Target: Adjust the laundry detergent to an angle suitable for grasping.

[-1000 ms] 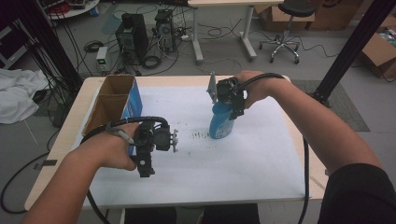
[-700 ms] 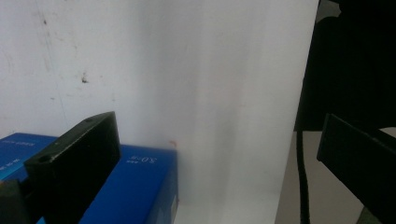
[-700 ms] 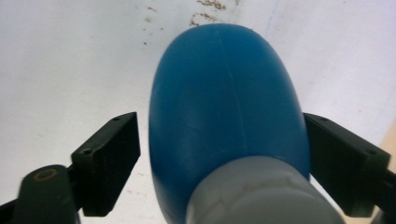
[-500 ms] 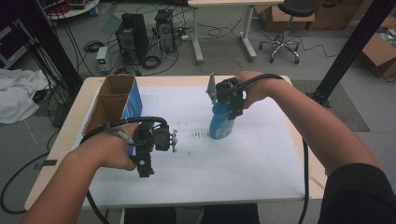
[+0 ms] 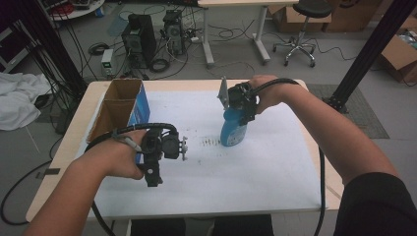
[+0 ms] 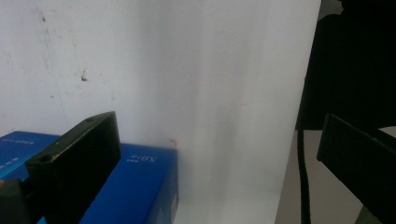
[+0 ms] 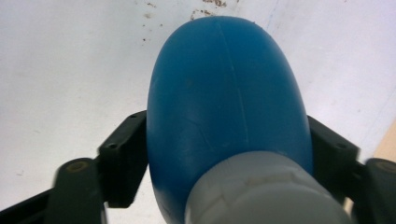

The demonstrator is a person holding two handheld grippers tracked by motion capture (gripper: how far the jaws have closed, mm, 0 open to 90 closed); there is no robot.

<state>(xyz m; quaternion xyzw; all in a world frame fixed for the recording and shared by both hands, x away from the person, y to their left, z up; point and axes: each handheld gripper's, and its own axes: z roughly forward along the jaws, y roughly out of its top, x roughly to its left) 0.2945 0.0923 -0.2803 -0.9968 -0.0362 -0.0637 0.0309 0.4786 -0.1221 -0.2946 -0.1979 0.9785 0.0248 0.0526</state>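
A blue bottle (image 5: 231, 133) with a grey cap (image 7: 266, 191) stands upright in the middle of the white-covered table (image 5: 206, 182). My right gripper (image 5: 238, 115) reaches down over its top. Its jaws have just been closing, and in the right gripper view (image 7: 229, 135) the pads press on both sides of the bottle's blue body (image 7: 224, 88). My left gripper (image 5: 155, 169) hovers low over the table's near left part, beside the blue box (image 5: 141, 110). In the left gripper view its jaws (image 6: 219, 154) stand wide open with nothing between them.
The blue box (image 6: 135, 186) has an open cardboard top and stands at the table's left side. Brown specks (image 5: 211, 142) mark the sheet left of the bottle. Beyond the table are computer cases, cables and an office chair (image 5: 300, 29) on the floor.
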